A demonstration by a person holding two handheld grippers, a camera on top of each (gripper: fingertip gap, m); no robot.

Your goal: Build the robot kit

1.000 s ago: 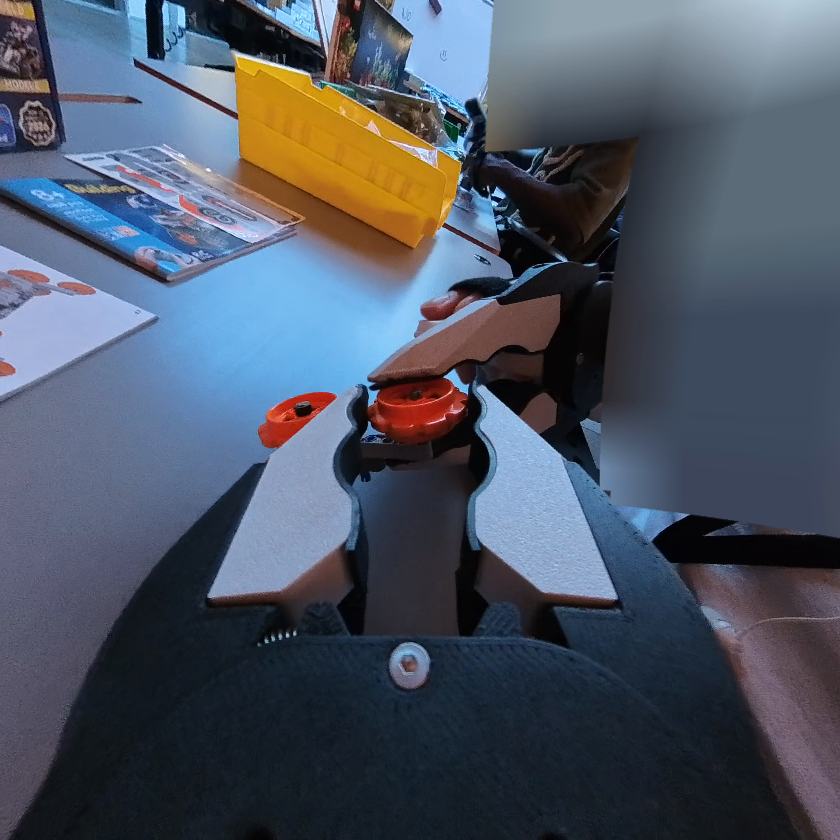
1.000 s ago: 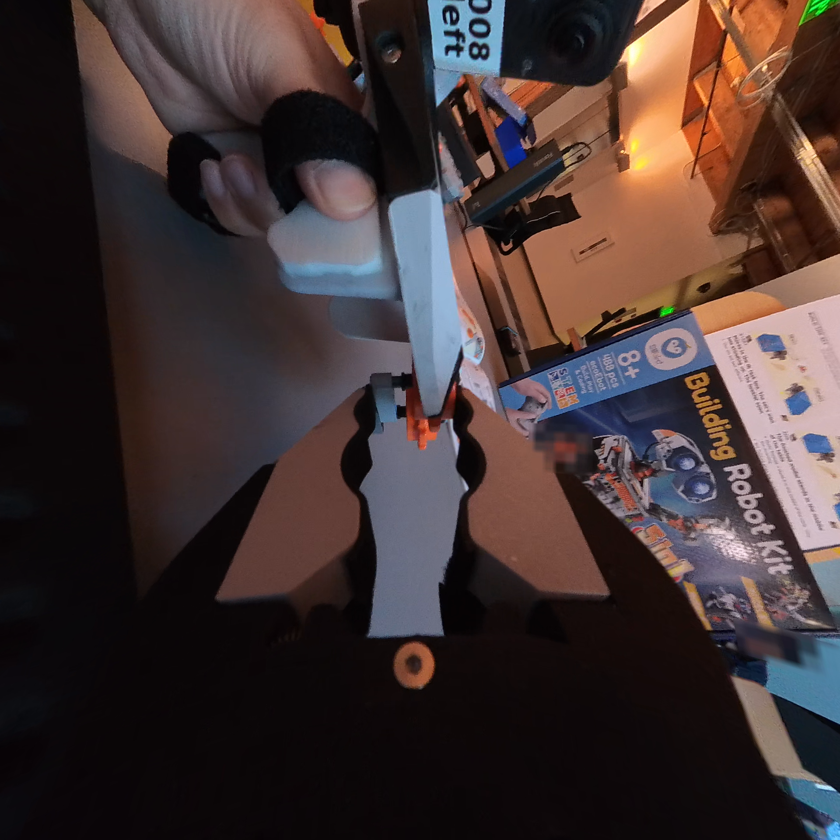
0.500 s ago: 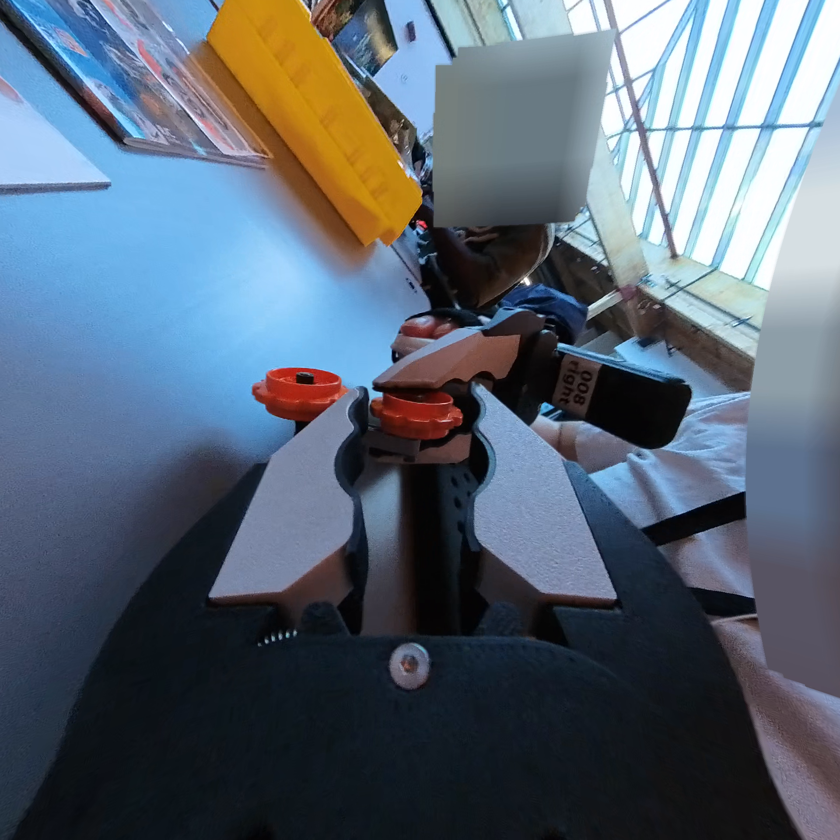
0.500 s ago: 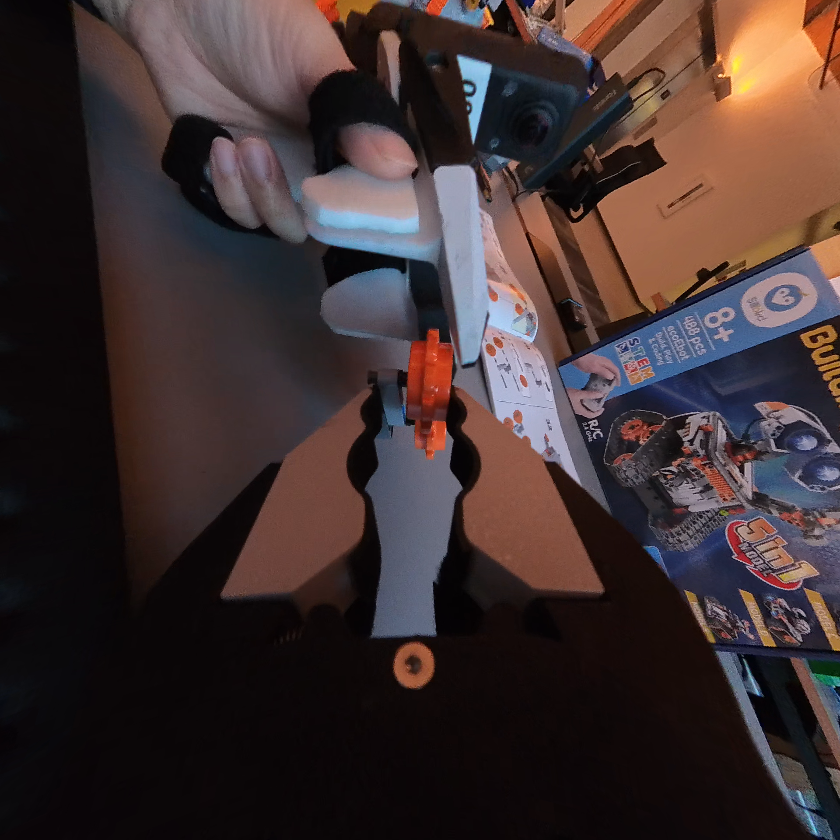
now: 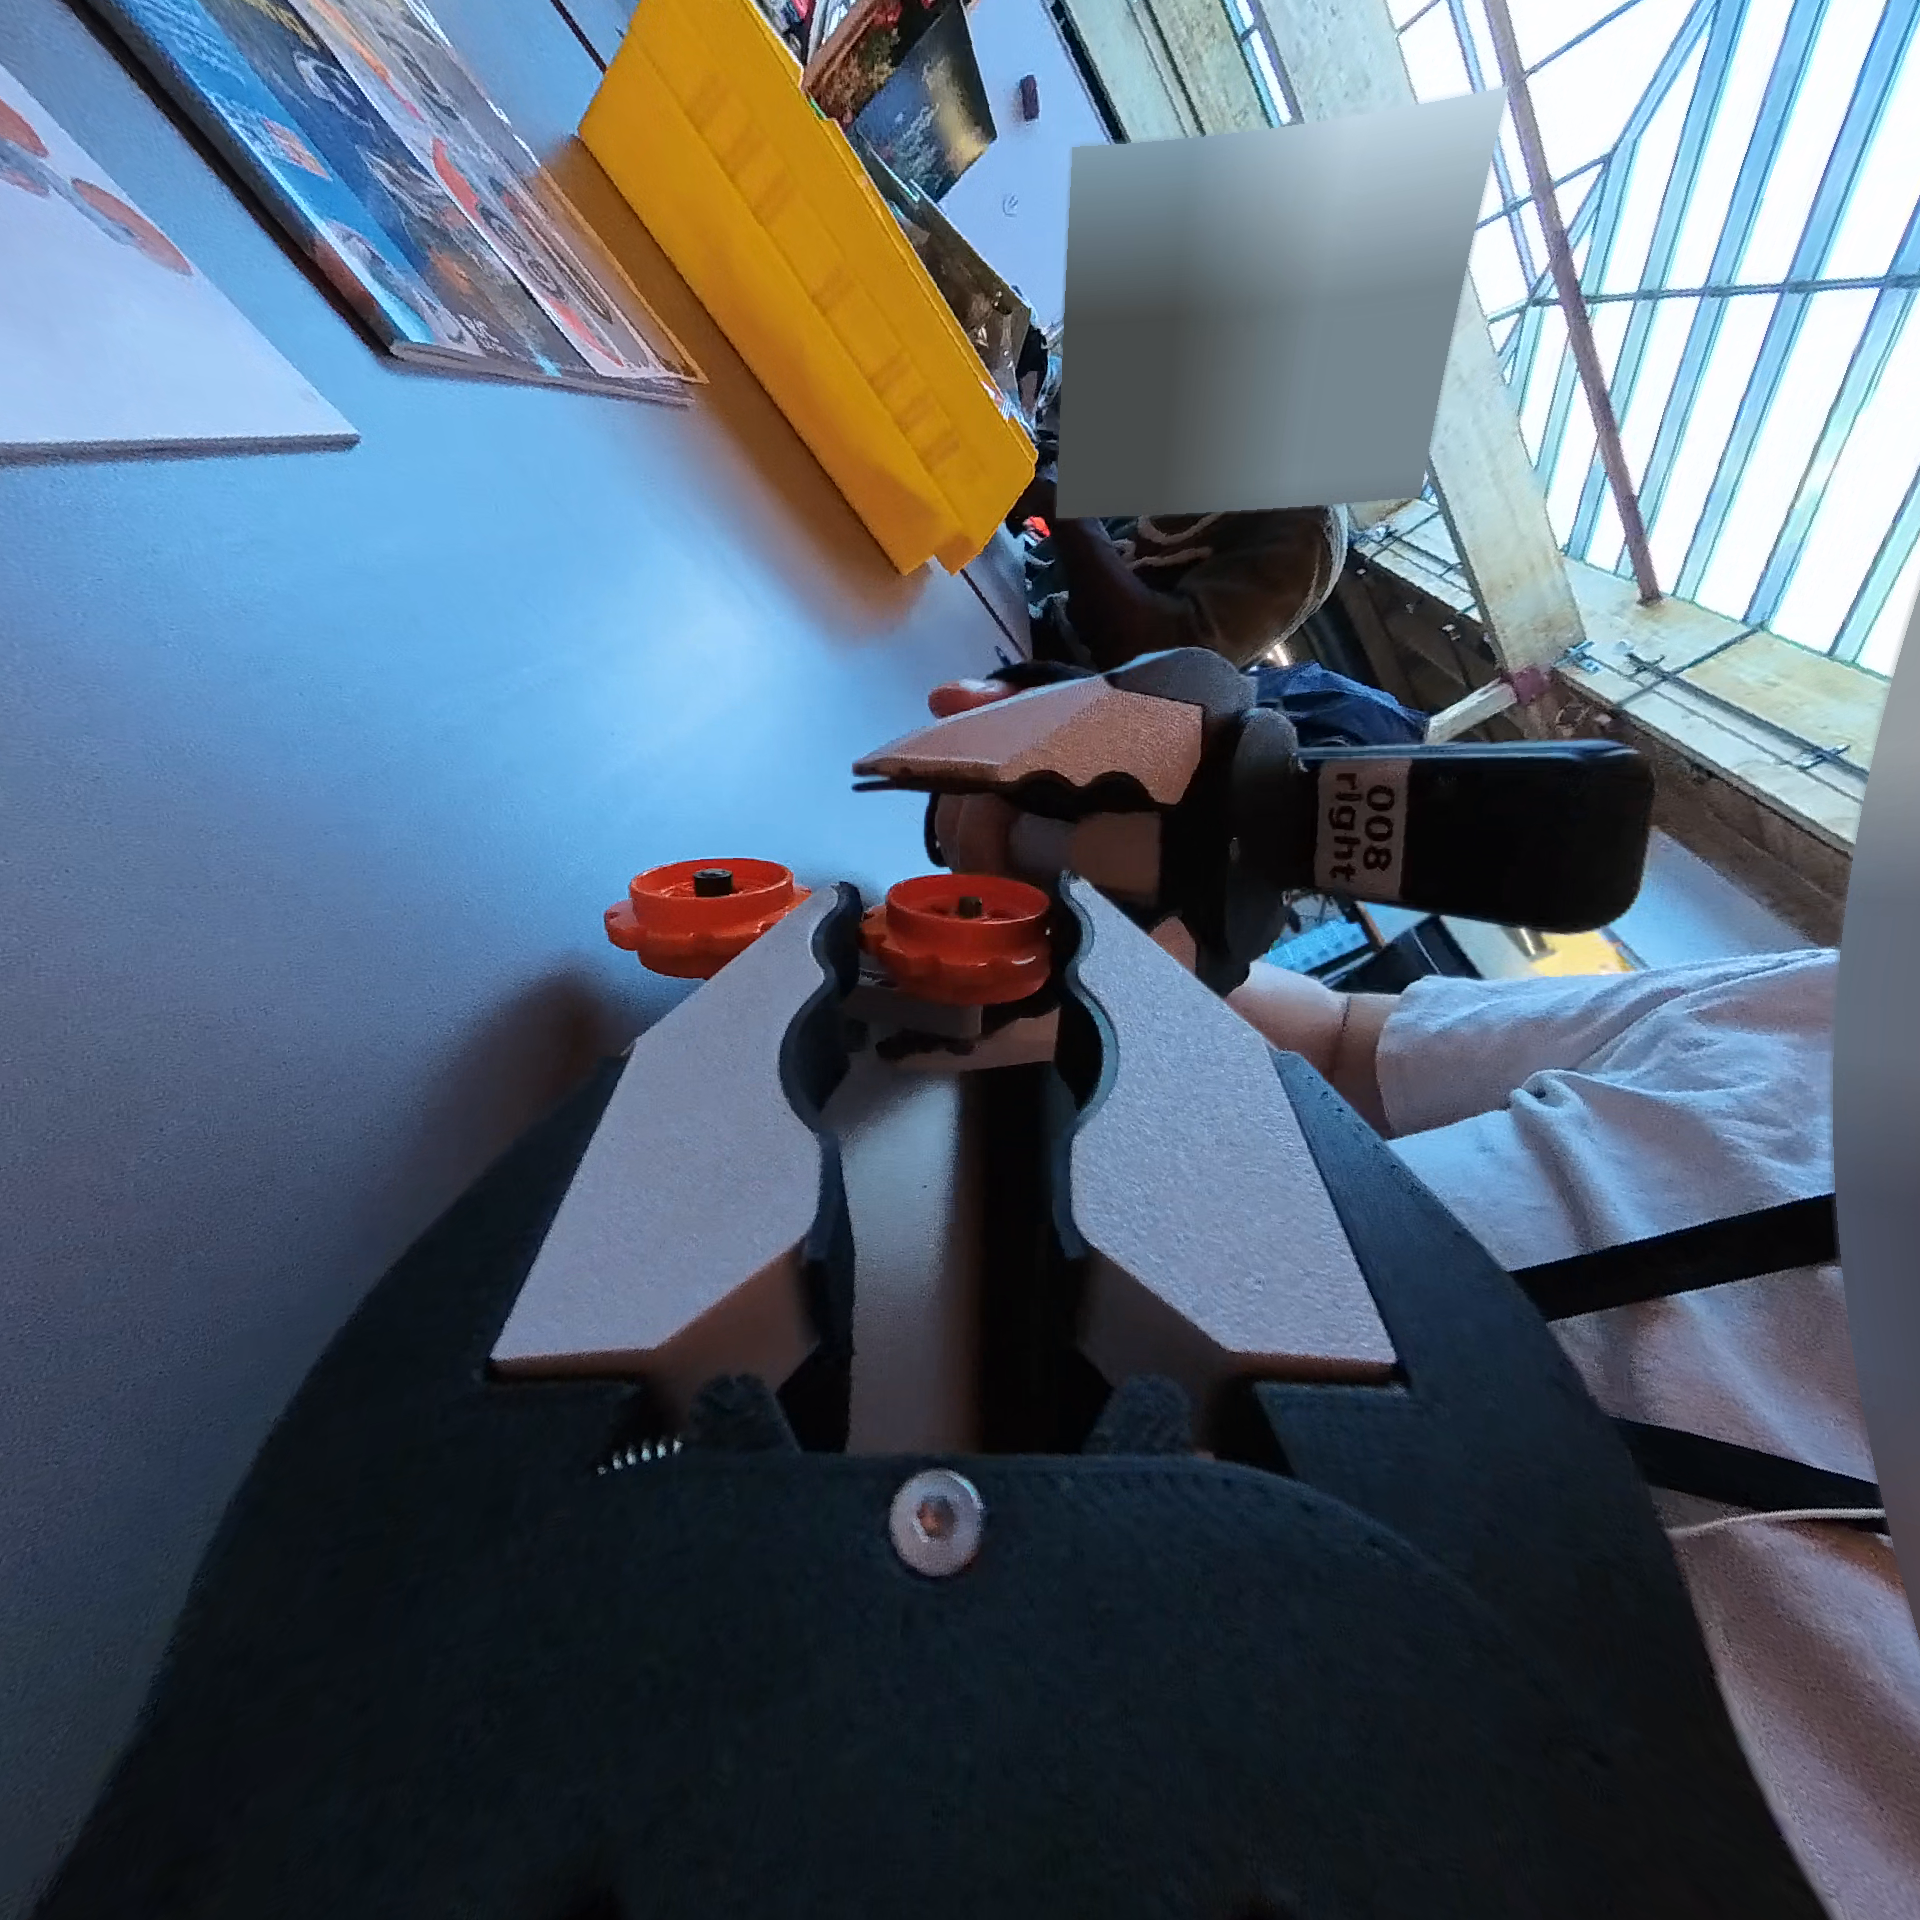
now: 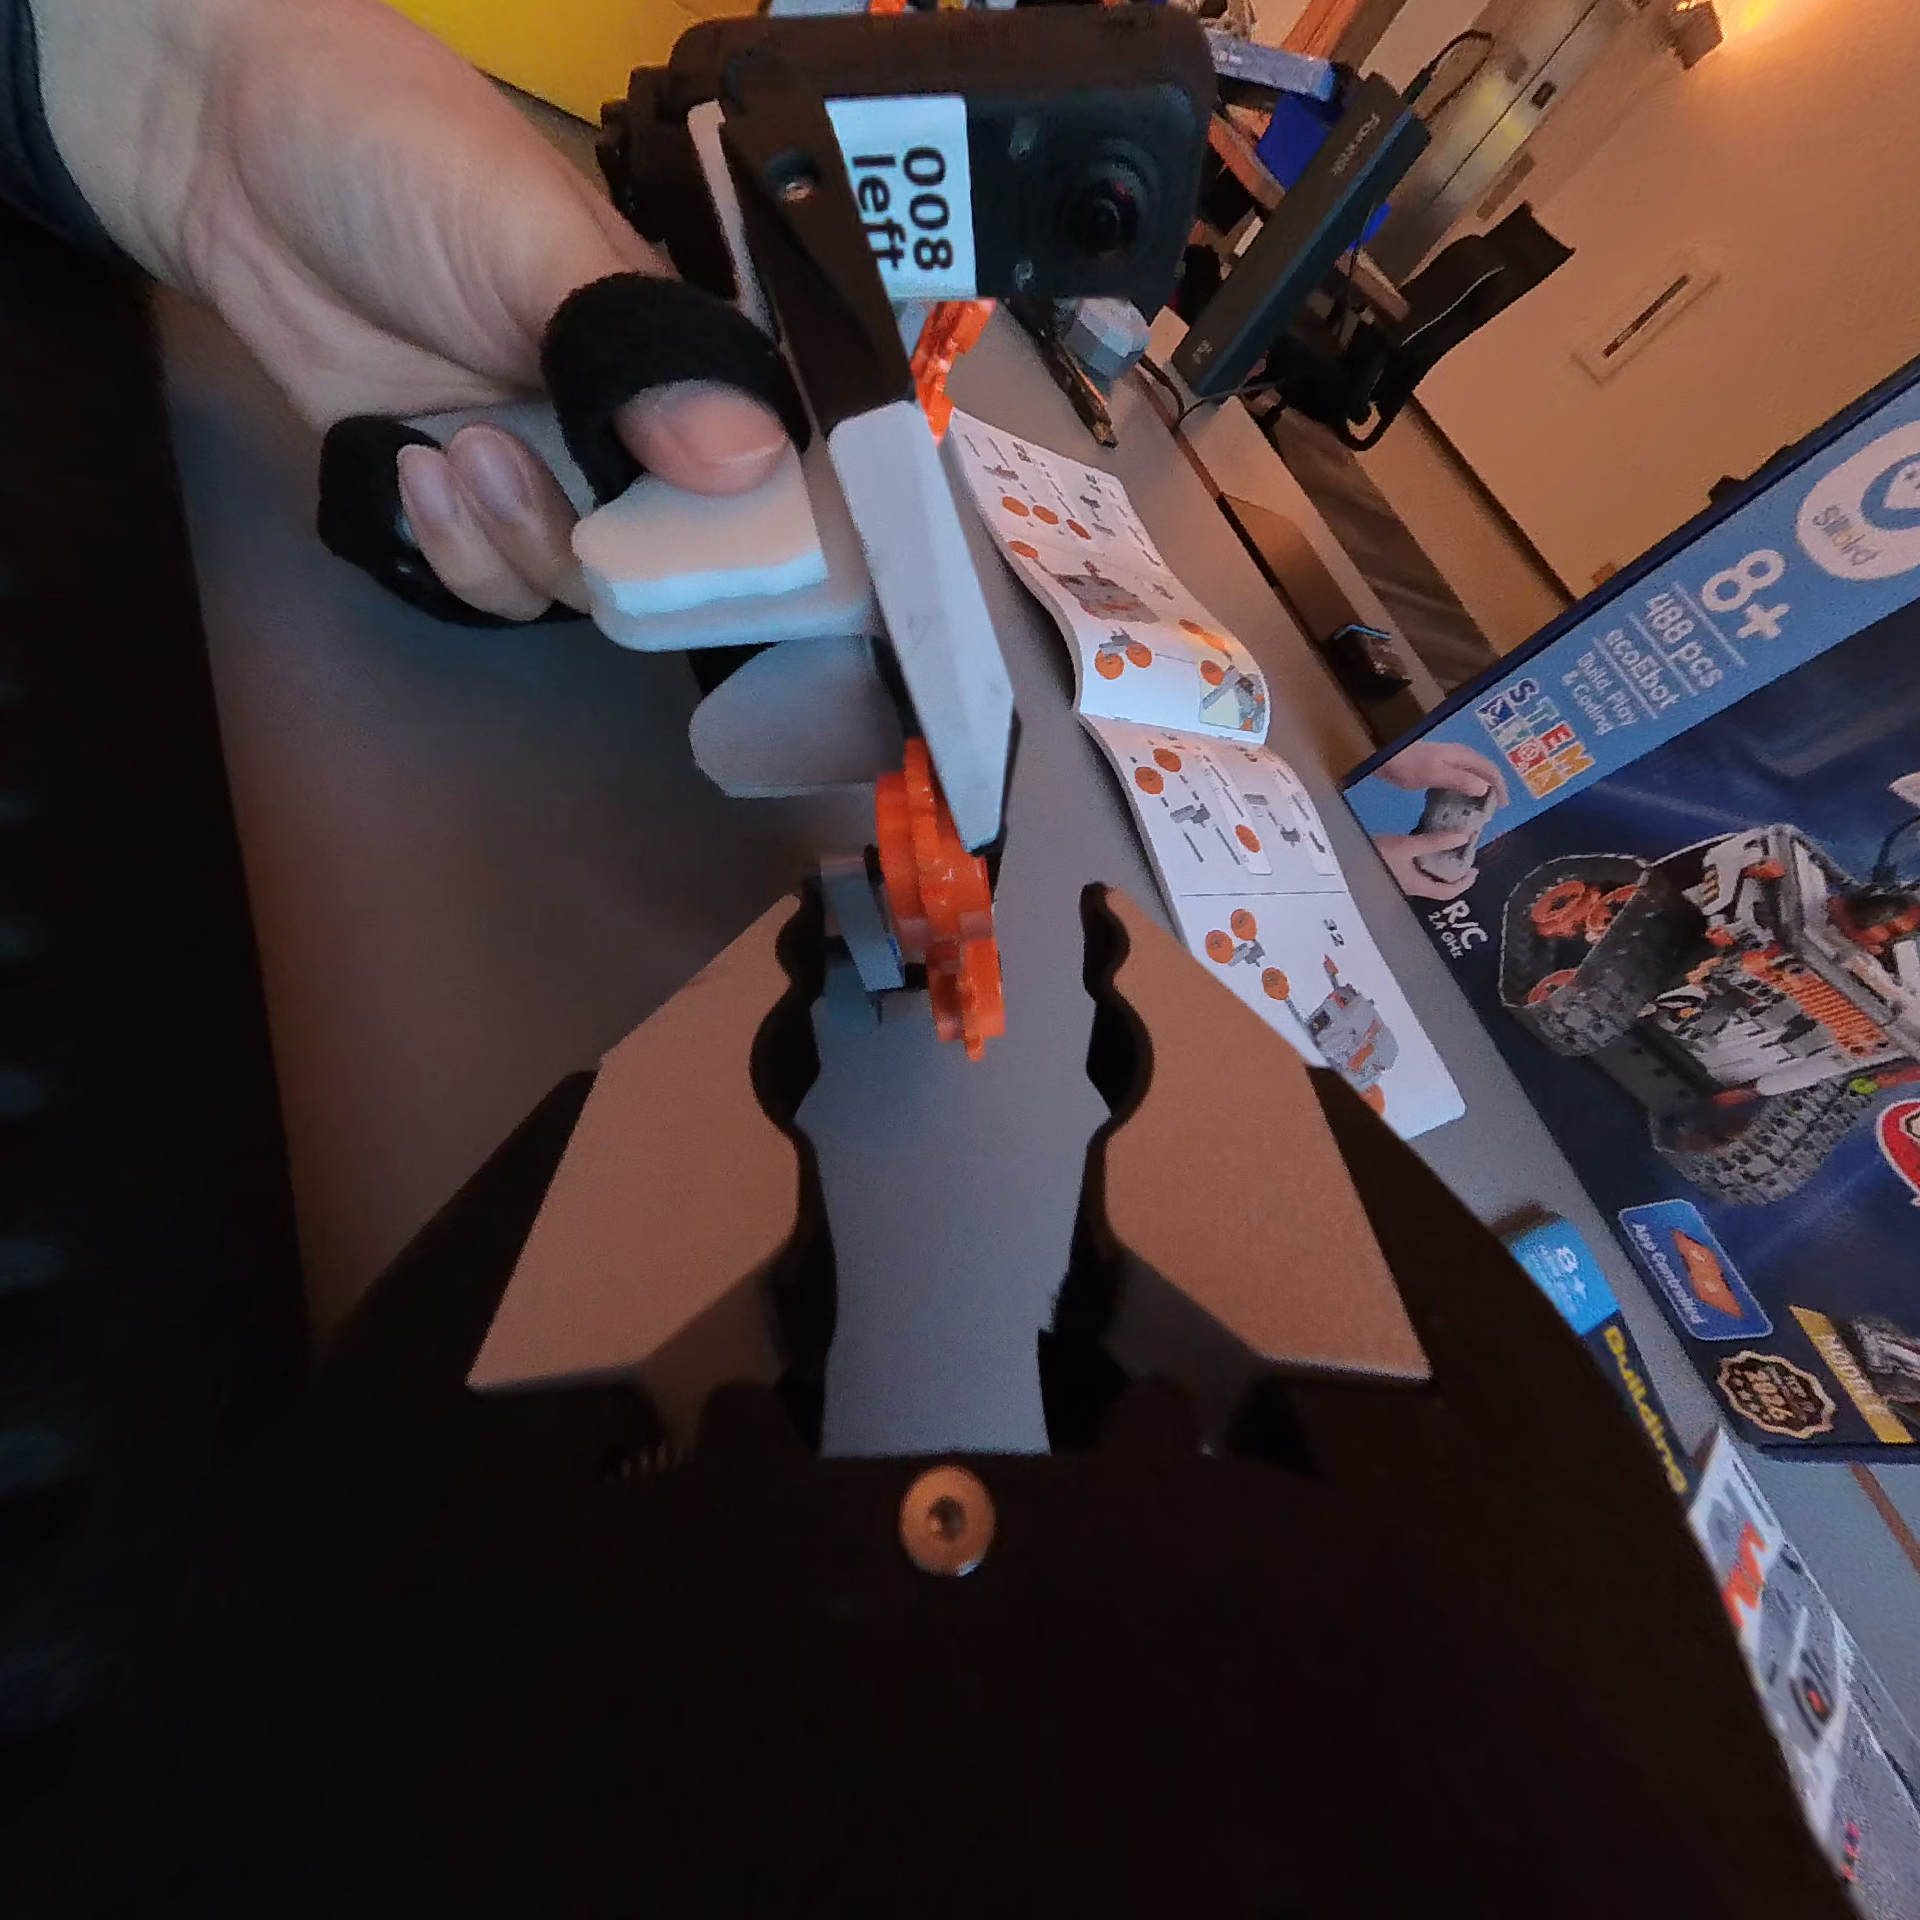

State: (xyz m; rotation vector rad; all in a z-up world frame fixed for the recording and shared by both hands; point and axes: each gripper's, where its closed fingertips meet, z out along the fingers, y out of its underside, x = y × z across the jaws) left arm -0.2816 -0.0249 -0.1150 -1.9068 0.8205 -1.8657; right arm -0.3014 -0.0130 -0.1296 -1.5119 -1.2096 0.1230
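Note:
My left gripper (image 5: 951, 904) is shut on a small assembly: an orange toothed wheel (image 5: 956, 935) on a grey piece. A second orange wheel (image 5: 707, 914) sits just left of my left finger; I cannot tell whether it is joined to the first. In the right wrist view my right gripper (image 6: 945, 909) is open around the orange wheels (image 6: 935, 894) and the grey piece (image 6: 862, 935) without gripping them. The left gripper's finger (image 6: 935, 623) comes down from above onto the wheels. In the left wrist view the right gripper's upper finger (image 5: 1039, 748) hovers above the wheel.
A grey table (image 5: 312, 727) carries a yellow bin (image 5: 810, 281), a flat box with printed sheets (image 5: 416, 208) and a white sheet (image 5: 104, 343). An open instruction booklet (image 6: 1195, 727) and a blue kit box (image 6: 1714, 935) lie to the right. A person (image 5: 1195, 582) sits behind. The tips of both grippers are at nearly the same place.
My right gripper was shut on the wheel assembly and has opened; its upper finger has lifted off the wheel. My left gripper has kept its hold and rolled to the side.

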